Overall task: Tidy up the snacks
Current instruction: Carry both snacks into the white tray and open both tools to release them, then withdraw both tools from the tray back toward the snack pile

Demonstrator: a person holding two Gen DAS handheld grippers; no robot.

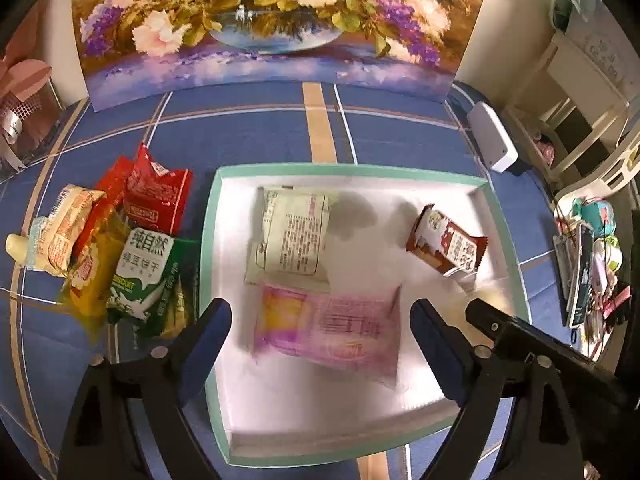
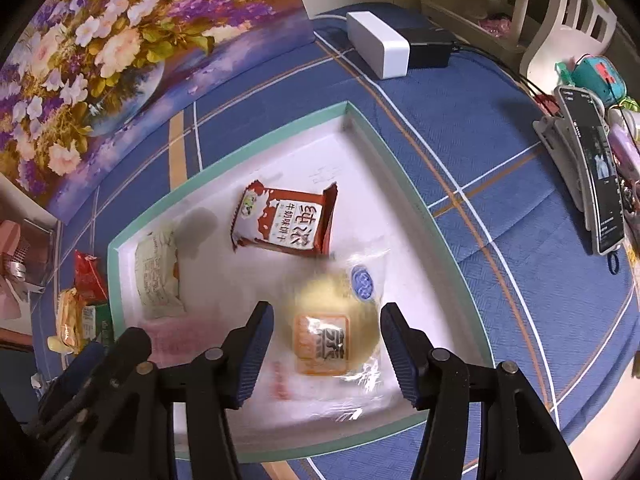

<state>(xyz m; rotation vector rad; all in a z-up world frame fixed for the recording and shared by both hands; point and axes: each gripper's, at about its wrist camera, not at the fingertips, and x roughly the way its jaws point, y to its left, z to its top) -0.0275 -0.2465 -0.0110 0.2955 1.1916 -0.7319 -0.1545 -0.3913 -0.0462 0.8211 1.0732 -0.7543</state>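
Observation:
A shallow white tray with a green rim lies on the blue cloth. In it are a pale green packet, a brown biscuit packet and a blurred pink packet. My left gripper hangs open above the pink packet, its pads well clear of it. My right gripper is shut on a clear-wrapped yellow bun packet over the tray's right part; one of its fingers shows in the left wrist view. Red, green and yellow packets lie piled left of the tray.
A floral painting stands behind the tray. A white box sits at the back right. A phone on a stand and small clutter line the right edge. A pink holder is at far left.

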